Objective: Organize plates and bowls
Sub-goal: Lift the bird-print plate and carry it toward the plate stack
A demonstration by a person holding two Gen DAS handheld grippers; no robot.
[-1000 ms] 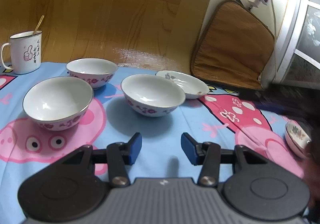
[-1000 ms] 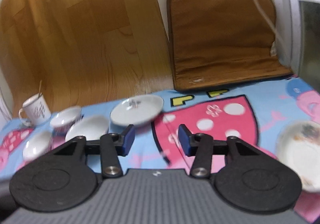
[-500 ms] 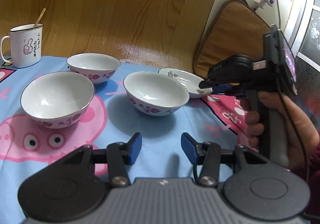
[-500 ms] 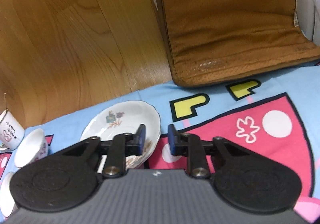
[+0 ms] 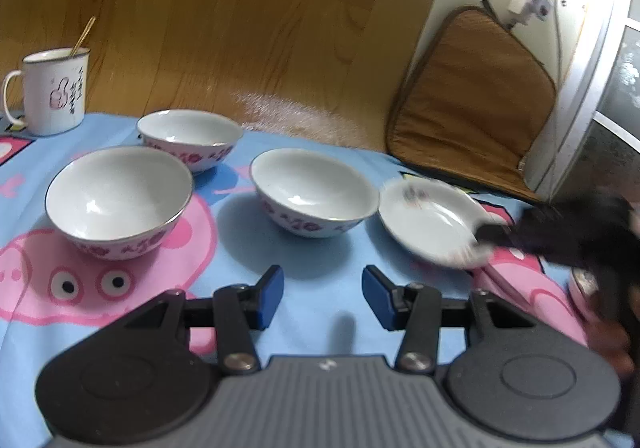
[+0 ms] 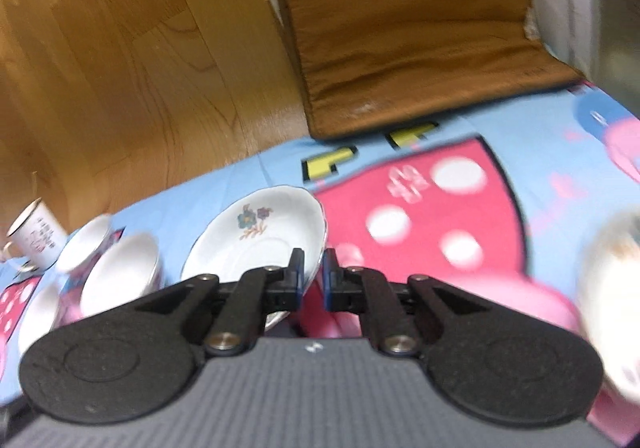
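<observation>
**Right gripper clamps the floral plate's rim while the left waits over the cloth**

The cartoon-print cloth, soft, light blue with large pink figures, covers the whole work surface and likely cushions the crockery. Behind it rises a glossy wood-grain panel, and a padded brown cushion leans against the wall.

Three deep, round bowls, white inside with purple flowers on the outside, sit apart from one another on the left of the cloth, not yet stacked.

The floral plate, shallow, glazed white with a scalloped edge and a small flower spray, sits just beside the nearest bowl. It looks tilted, its near edge lifted. The right gripper has just been closing and its jaws are pinched together on that thin rim, probably to carry the plate towards a second patterned dish, blurred at the right edge.

The left gripper hovers over bare cloth, blue pads apart and holding nothing, seemingly waiting.

An enamel mug with a thin stick inside stands at the far left.
</observation>
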